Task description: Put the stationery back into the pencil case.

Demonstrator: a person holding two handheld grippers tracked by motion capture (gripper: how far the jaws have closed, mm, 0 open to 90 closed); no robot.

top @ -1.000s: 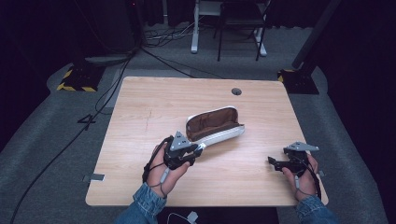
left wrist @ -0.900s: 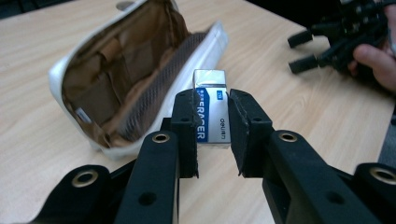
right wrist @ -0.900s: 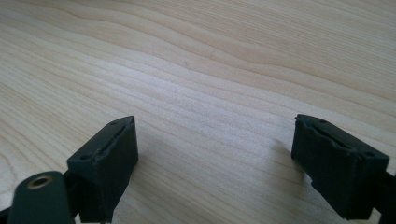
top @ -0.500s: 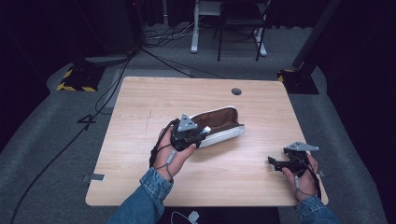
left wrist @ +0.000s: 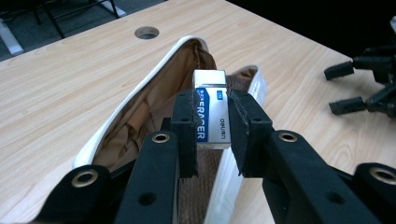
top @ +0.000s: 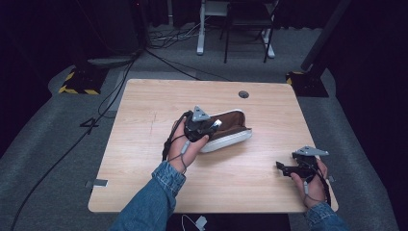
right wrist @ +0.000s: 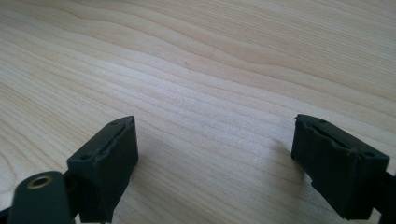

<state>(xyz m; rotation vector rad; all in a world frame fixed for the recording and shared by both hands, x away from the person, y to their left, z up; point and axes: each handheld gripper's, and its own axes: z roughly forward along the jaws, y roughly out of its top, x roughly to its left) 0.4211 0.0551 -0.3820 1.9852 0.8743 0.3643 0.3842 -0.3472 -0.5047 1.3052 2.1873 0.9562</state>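
The table (top: 269,183) is evenly lit from above while the floor and far room sink into near black. The high view is soft and grainy. Short, faint shadows lie under the hands. In the right gripper view the wood (right wrist: 210,70) shines pale at centre, perhaps glare, and the near jaws are blurred.

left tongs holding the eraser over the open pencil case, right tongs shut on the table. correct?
Not quite: the right tongs are open, jaws wide apart over bare table, as the right gripper view shows. The left tongs do hold the eraser over the open pencil case.
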